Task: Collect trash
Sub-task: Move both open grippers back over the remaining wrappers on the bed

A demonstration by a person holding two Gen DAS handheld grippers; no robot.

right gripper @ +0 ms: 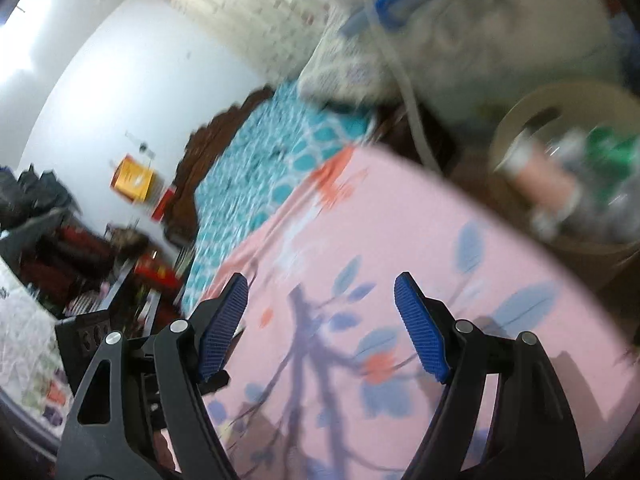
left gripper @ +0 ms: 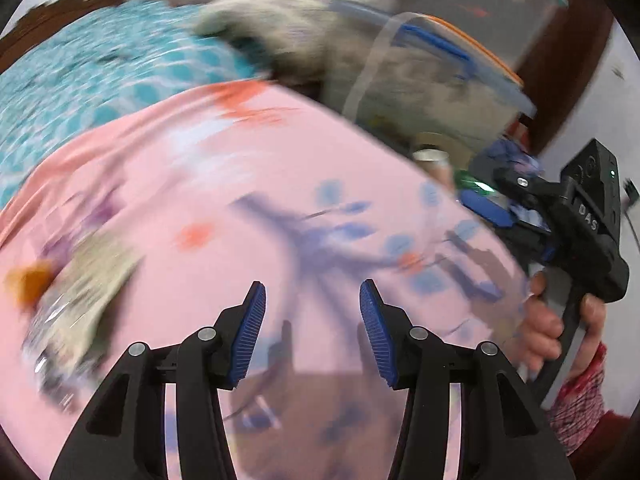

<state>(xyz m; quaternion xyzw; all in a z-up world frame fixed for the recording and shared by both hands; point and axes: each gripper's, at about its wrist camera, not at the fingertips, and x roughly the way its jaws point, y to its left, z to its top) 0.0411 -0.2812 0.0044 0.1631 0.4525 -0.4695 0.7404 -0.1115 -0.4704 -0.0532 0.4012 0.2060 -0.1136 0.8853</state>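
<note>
Hovering over pink floral sheet [left gripper: 248, 184], both views blurry | L gripper [left gripper: 312, 302] jaws apart, nothing between | R gripper [right gripper: 320, 294] jaws apart, nothing between | trash: crumpled wrapper [left gripper: 80, 296] on sheet at L view's left edge; beige bin [right gripper: 568, 168] w/ bottles beyond bed edge, R view's upper right

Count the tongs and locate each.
2: left tongs open above the pink sheet; right tongs open above the same sheet, near the beige bin. None seem hidden.
</note>
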